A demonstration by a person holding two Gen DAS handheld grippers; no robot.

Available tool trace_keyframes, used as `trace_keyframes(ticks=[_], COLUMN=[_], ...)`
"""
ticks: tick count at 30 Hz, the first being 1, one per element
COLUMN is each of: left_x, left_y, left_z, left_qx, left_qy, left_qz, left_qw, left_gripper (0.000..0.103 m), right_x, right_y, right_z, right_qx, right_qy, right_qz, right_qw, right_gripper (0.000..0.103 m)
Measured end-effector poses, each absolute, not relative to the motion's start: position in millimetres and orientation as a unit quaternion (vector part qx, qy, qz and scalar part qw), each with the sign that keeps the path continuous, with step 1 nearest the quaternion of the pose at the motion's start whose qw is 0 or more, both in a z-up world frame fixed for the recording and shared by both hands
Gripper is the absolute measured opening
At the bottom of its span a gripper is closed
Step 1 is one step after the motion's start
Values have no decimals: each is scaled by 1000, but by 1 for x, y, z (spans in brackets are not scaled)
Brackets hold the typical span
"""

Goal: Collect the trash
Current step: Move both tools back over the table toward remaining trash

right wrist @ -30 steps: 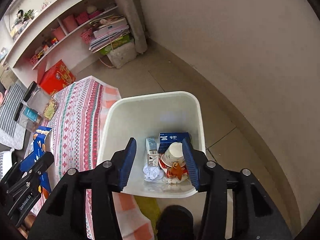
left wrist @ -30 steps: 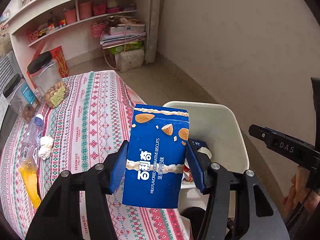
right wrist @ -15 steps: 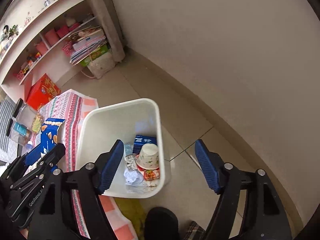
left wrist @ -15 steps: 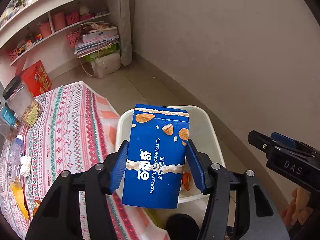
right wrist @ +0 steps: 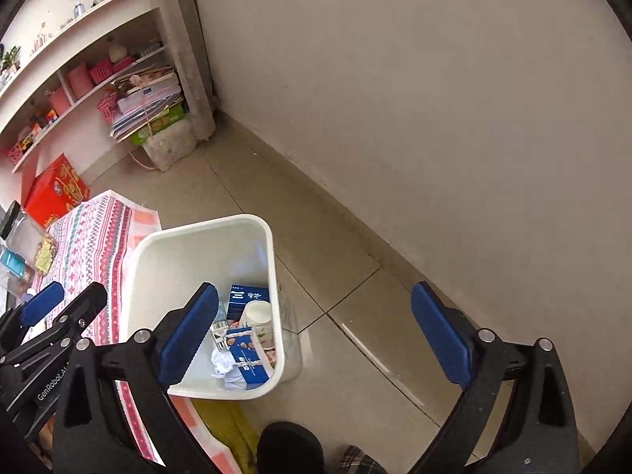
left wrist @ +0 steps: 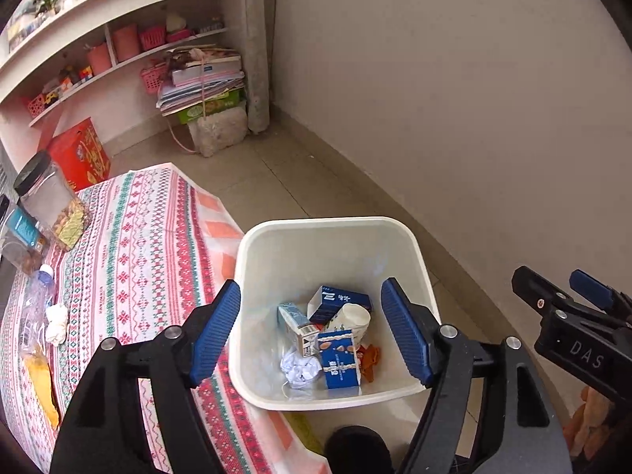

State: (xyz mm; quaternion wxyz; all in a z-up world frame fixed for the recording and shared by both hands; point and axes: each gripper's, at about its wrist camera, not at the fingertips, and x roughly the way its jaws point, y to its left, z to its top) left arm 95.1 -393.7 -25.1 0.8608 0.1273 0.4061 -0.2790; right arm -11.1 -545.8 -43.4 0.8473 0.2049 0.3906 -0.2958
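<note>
The blue almond biscuit box (left wrist: 339, 359) lies inside the white bin (left wrist: 328, 229) on the floor, among a paper cup (left wrist: 351, 318), another blue box (left wrist: 339, 300), a small carton (left wrist: 298, 326) and crumpled paper (left wrist: 300, 367). My left gripper (left wrist: 312, 331) hovers over the bin, its jaws opening with nothing between them. My right gripper (right wrist: 316, 335) hangs over the bin's right rim (right wrist: 205, 225) and the floor, jaws opening wide and empty. The biscuit box (right wrist: 247, 359) also shows there. On the patterned tablecloth (left wrist: 138, 256) lie a plastic bottle (left wrist: 35, 300), a crumpled tissue (left wrist: 57, 322) and a yellow wrapper (left wrist: 41, 387).
A black-lidded jar (left wrist: 51, 205) stands at the table's far left. A red box (left wrist: 79, 154), stacked books (left wrist: 201, 83) and wall shelves (left wrist: 118, 59) are behind. A plain wall (left wrist: 454, 118) runs along the right, with tiled floor (right wrist: 355, 276) beside the bin.
The left gripper let go of the biscuit box, which dropped into the bin. Both grippers' jaws spread wider. Both views slid across from the table toward the bin.
</note>
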Motion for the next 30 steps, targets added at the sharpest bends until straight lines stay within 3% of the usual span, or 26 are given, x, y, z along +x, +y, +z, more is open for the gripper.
trace_keyframes(ticks=[30], left_x=[135], left_y=[-205], left_z=[-28], left_qx=[57], left_qy=[428], left_qz=[-136], left_qw=[892], left_gripper=[77], right_x=[80], right_y=[-390], right_z=[-30], right_qx=[112], right_qy=[434], right_qz=[-176], right_qw=[877], right_gripper=[96])
